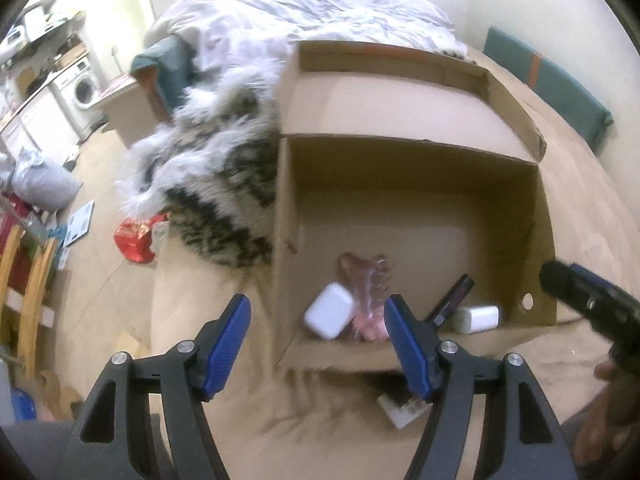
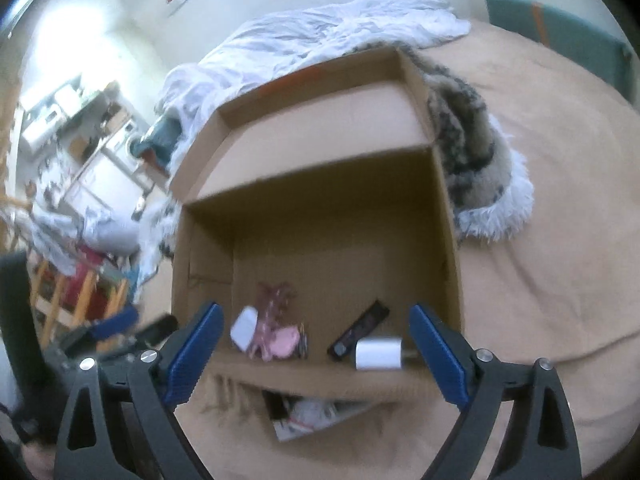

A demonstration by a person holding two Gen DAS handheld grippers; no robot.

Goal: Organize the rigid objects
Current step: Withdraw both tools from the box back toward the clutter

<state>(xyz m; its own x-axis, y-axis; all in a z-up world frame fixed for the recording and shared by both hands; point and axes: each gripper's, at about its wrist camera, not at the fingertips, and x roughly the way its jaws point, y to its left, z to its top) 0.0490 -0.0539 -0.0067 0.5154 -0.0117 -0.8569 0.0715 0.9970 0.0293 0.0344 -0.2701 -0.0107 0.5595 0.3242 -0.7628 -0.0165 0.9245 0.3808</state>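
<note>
Both blue-padded grippers, left (image 1: 318,338) and right (image 2: 316,354), spread empty | flat white packet (image 2: 316,414) lies crosswise below-ahead, outside brown cardboard box (image 2: 450,240) | right nearer.

Black-framed left gripper (image 1: 318,344), ribbed blue pads (image 1: 230,344), silver screws

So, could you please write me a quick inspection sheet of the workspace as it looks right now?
Surface: tan bedsheet, rumpled.
Job's things: open cardboard box holds a white case, a pink plastic item, a dark flat stick and a white cylinder; a printed flat pack lies outside by the near wall.
Clutter: furry throw, white duvet.
Grippers: left gripper and right gripper both open, holding nothing.
Cables: nothing seen.
Surroundings: washing machine, red bag on the floor.
</note>
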